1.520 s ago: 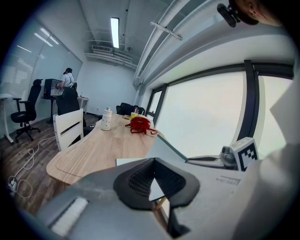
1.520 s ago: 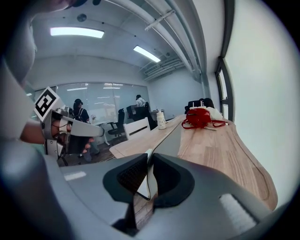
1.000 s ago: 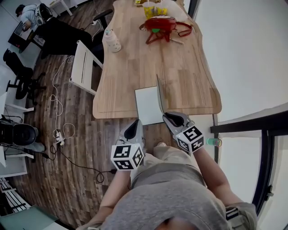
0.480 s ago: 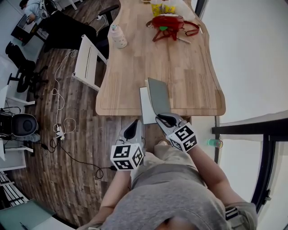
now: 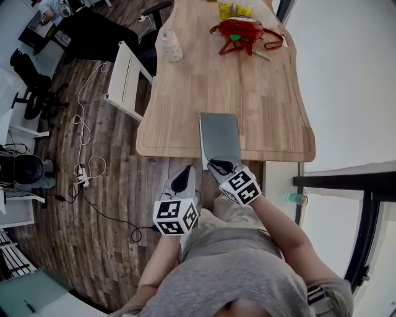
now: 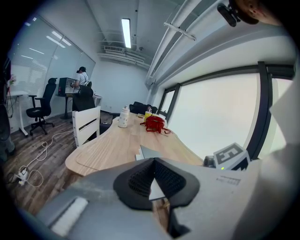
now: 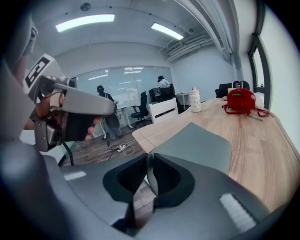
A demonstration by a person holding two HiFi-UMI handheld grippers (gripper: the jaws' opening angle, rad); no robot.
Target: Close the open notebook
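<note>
Our right gripper point(image 5: 216, 165), jaws clamped on the near edge of the grey cover point(image 7: 197, 145), held it folded low over the notebook point(image 5: 219, 136) at the near edge of the table point(image 5: 260, 93). Our left gripper point(image 5: 181, 181) hung off the table, jaws together on nothing. We judged the closing nearly done. Next, the cover wanted laying flat, then letting go.

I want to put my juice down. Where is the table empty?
The biggest bare patch of the table lies between the bottle, the red bag and the notebook. More bare wood sits right of the notebook, toward the table's right edge. The far end is crowded: bag, yellow packets.
</note>
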